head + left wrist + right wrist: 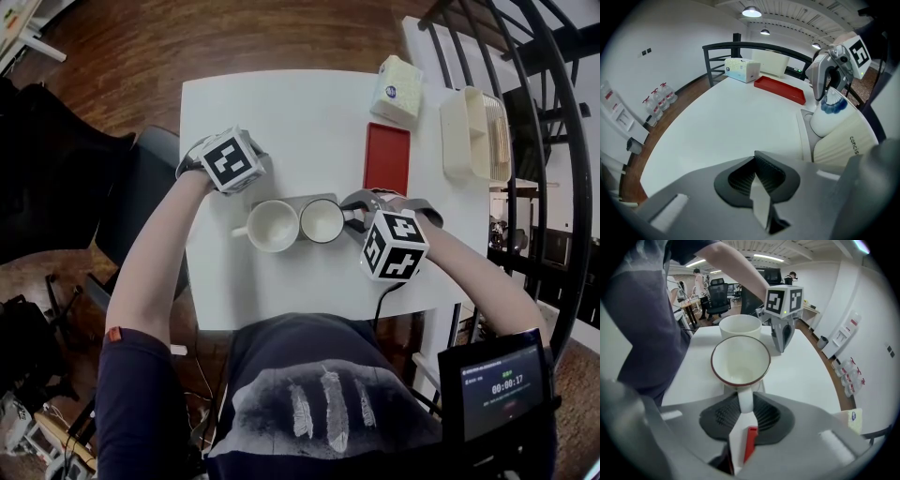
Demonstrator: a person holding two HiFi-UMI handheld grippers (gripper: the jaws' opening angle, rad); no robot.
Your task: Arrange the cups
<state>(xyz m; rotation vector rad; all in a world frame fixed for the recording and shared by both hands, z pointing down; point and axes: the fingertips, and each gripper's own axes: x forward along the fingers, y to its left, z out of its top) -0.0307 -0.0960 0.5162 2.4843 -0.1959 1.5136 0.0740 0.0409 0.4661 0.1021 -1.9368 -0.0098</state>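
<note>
Two cups stand side by side on a grey tray (314,199) near the table's front. The left one is a cream ribbed cup (272,226) (843,140) (739,326), its handle turned left. The right one is a white cup with a dark red rim (322,221) (740,359) (826,121). My right gripper (354,214) (744,416) is shut on this cup's handle (745,399), and the cup sits upright on the tray. My left gripper (247,186) (757,180) is shut and empty, just behind and left of the cream cup, over the bare table.
On the white table (281,122) lie a red tray (386,157), a tissue pack (397,89) and a cream rack (476,133), all at the back right. A black railing (553,112) runs along the right side. A dark chair (141,187) stands at the left edge.
</note>
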